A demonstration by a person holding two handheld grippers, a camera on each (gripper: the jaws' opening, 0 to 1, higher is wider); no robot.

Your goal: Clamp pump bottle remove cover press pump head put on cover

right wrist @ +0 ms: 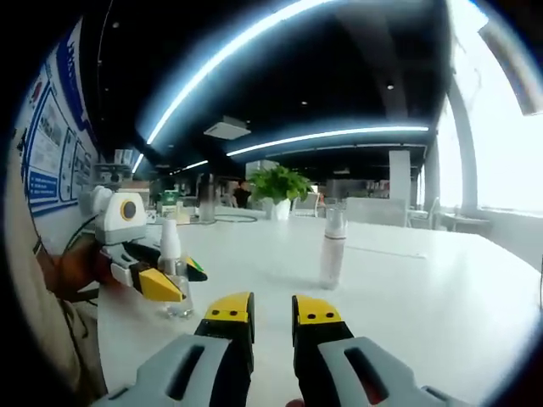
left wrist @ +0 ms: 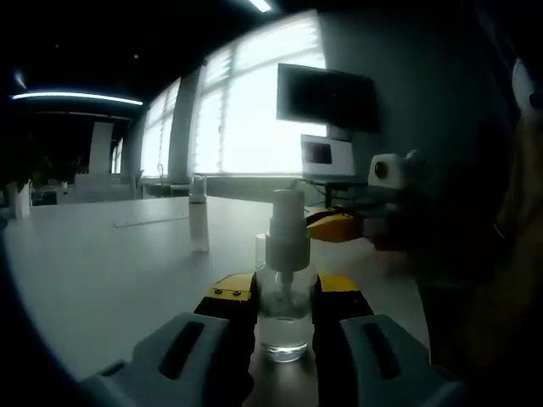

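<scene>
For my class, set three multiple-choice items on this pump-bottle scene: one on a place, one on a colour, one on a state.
1. Where is the pump bottle?
A. between the left gripper's jaws
B. on a shelf
C. lying on the floor

2. What colour are the right gripper's jaw tips?
A. red
B. yellow
C. white

3. What state is the right gripper in?
A. shut on a cup
B. open, holding nothing
C. shut on the pump bottle

Answers:
1 A, the left gripper flanks it, standing on the table.
2 B, both tips are yellow.
3 B, only bare table shows between its jaws.
</scene>
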